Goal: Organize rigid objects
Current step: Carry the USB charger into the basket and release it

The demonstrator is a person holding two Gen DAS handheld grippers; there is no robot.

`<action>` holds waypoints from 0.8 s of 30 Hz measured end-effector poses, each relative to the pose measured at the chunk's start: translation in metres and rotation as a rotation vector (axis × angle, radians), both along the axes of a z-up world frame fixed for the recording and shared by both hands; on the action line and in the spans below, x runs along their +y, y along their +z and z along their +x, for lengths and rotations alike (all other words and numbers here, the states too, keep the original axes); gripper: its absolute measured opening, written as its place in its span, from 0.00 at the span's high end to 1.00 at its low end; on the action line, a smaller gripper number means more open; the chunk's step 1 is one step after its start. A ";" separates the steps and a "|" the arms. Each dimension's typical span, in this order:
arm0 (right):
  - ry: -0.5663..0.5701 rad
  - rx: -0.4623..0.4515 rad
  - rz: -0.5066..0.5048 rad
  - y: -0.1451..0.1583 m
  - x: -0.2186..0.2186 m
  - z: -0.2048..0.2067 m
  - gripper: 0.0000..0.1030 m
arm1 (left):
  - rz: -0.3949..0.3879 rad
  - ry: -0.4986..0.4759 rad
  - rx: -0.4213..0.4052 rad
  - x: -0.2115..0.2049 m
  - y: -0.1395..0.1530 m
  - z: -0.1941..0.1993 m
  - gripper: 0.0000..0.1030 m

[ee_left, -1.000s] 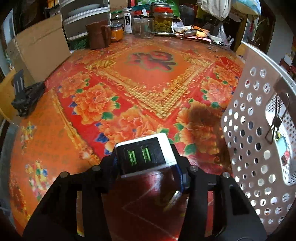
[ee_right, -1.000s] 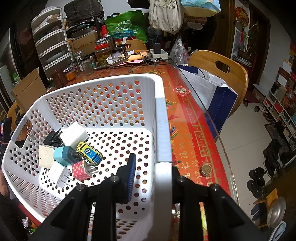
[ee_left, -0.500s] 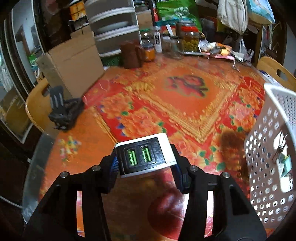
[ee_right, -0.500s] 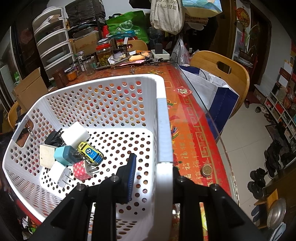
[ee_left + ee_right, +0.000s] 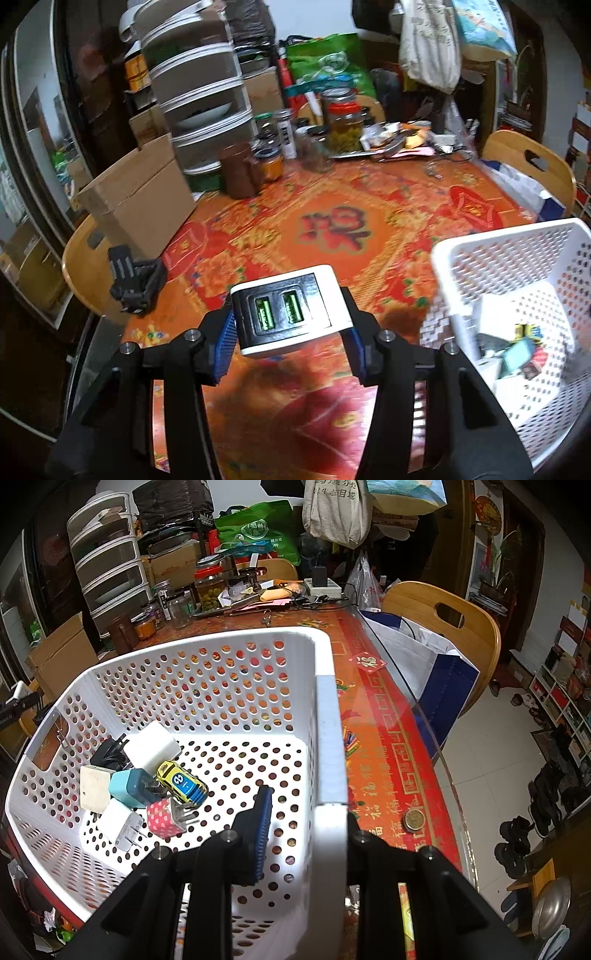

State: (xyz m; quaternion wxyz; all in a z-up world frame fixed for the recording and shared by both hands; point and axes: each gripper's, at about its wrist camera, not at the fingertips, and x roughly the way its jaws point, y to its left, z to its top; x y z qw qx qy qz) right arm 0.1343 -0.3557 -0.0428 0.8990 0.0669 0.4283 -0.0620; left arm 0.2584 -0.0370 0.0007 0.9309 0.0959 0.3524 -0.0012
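Above red tablecloth (image 5: pixel 332 229), left tongs (image 5: pixel 291 325) clamp charger (image 5: pixel 290 310) beside basket (image 5: pixel 498 236).

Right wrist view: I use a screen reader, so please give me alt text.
The right gripper clamps the right wall of a white perforated basket on a red patterned table. Inside lie several small chargers and a yellow toy car.

Table (image 5: pixel 332 229) has a glass top over a red and orange floral cloth. White perforated basket (image 5: pixel 325 716) sits by the right edge, with a coin (image 5: pixel 413 819) beside it. Jars (image 5: pixel 341 122) and a brown pitcher (image 5: pixel 238 170) crowd the far edge.
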 end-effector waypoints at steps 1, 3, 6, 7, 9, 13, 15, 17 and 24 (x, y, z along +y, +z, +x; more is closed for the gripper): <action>0.001 -0.001 0.001 0.000 0.001 0.000 0.76 | 0.003 -0.010 -0.006 -0.007 0.004 -0.001 0.54; 0.001 -0.001 0.001 0.000 0.002 0.000 0.76 | 0.009 -0.030 -0.015 -0.021 0.010 -0.005 0.54; 0.001 -0.001 0.001 0.000 0.002 0.000 0.76 | 0.019 -0.060 -0.025 -0.039 0.016 -0.010 0.54; 0.001 -0.001 0.001 0.000 0.002 0.000 0.76 | 0.023 -0.070 -0.029 -0.045 0.018 -0.011 0.54; 0.001 -0.001 0.001 0.000 0.002 0.000 0.76 | 0.025 -0.084 -0.029 -0.053 0.020 -0.013 0.54; 0.001 -0.001 0.001 0.000 0.002 0.000 0.76 | 0.034 -0.113 -0.027 -0.073 0.023 -0.016 0.54; 0.001 -0.002 0.001 0.000 0.002 0.000 0.76 | 0.043 -0.134 -0.025 -0.084 0.024 -0.019 0.54; 0.001 -0.001 0.001 0.000 0.002 0.000 0.76 | 0.053 -0.156 -0.021 -0.096 0.023 -0.021 0.54; 0.003 -0.002 0.000 0.000 0.003 0.000 0.76 | 0.057 -0.223 0.020 -0.129 0.015 -0.021 0.54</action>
